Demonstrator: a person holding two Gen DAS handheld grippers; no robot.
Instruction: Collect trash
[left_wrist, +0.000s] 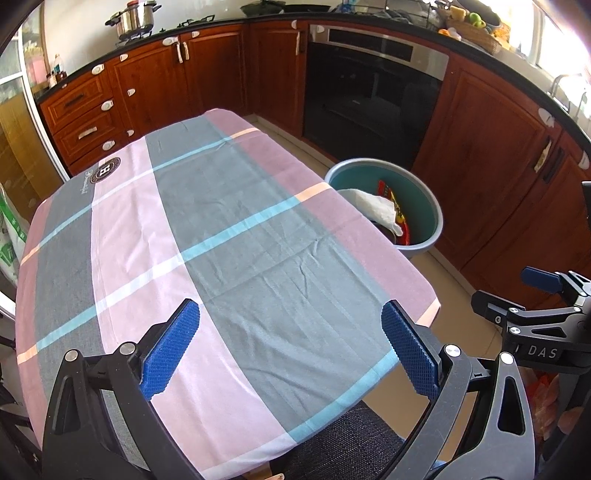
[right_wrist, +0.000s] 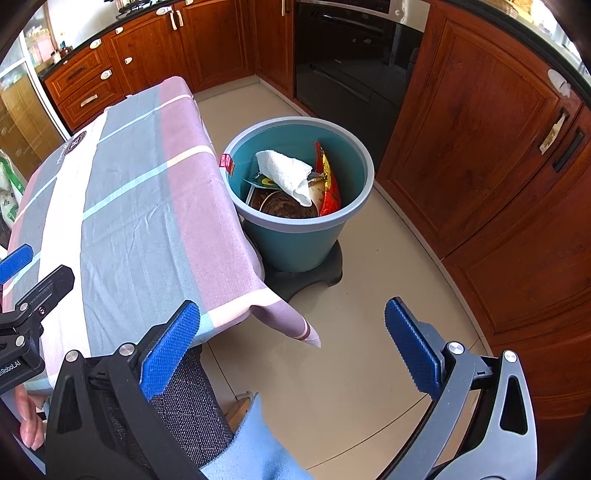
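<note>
A teal bin (right_wrist: 295, 236) stands on the floor on a black base, right of the table; it also shows in the left wrist view (left_wrist: 430, 206). Inside lie a crumpled white paper towel (right_wrist: 286, 173), a red and yellow snack wrapper (right_wrist: 328, 184) and a brown paper plate (right_wrist: 284, 206). My left gripper (left_wrist: 290, 332) is open and empty above the near end of the table with its plaid cloth (left_wrist: 229, 236). My right gripper (right_wrist: 291, 332) is open and empty above the floor, near the table's corner and short of the bin.
Wooden cabinets (right_wrist: 480, 155) and a black oven (right_wrist: 351, 59) curve around behind and right of the bin. A grey chair seat (right_wrist: 184, 406) sits under the table's near edge. The tablecloth corner (right_wrist: 295, 325) hangs down. Tiled floor (right_wrist: 351, 369) lies to the right.
</note>
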